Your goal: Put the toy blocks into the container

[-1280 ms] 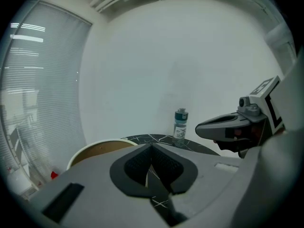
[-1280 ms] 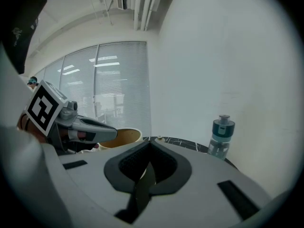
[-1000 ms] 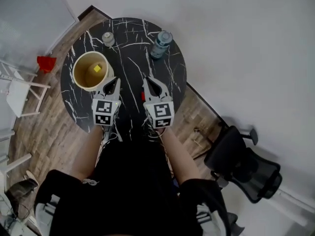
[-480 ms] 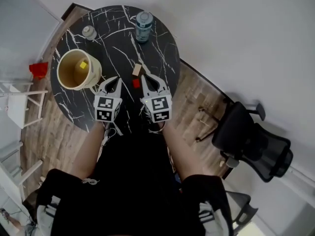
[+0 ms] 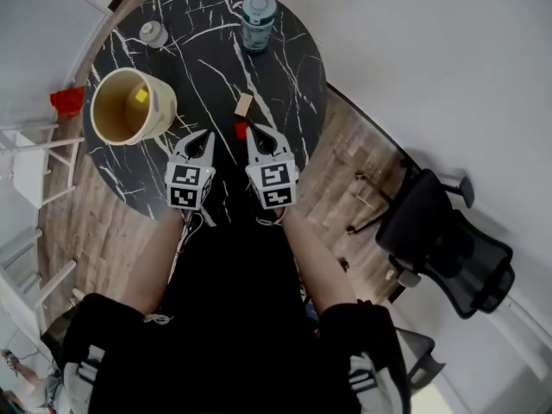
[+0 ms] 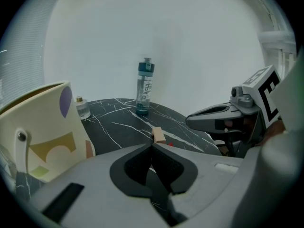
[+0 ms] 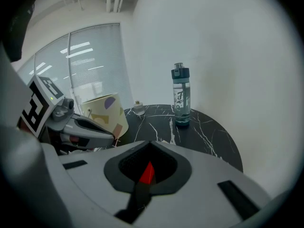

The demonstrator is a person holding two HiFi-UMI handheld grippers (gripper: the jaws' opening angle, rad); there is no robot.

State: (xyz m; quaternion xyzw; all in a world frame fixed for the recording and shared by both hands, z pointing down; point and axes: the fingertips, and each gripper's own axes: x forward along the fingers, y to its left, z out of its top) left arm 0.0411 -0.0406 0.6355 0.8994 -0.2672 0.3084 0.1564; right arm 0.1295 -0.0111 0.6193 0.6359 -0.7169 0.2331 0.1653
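My left forearm (image 5: 159, 261) and right forearm (image 5: 315, 266) reach forward side by side from my lap, each claw angled down toward the near edge of the black marble table (image 5: 285, 76). The left claw (image 5: 209, 134) is closed on nothing, its 2 jaws meeting at the tip in the left gripper view (image 6: 152, 144). The right claw (image 5: 251, 130) is closed too (image 7: 151, 144). A red block (image 5: 241, 130) lies on the table just beside its tip and shows through the hollow behind the jaws (image 7: 147, 173), not pinched.

Each claw carries a cube of black-and-white square markers. Just past the red block lies a tan block (image 5: 244, 104). To the left stands the cream container (image 5: 129, 106), printed with purple and ochre shapes (image 6: 42, 132), with 1 yellow block (image 5: 141, 96) inside. At the far edge stand a teal-capped bottle (image 5: 258, 20), its label too small to read, and a small jar (image 5: 153, 33).

1 second ago the right claw covered most of the red block and all of the tan one. Now both lie in plain view ahead of the tips, and both claws are as tightly closed as before.
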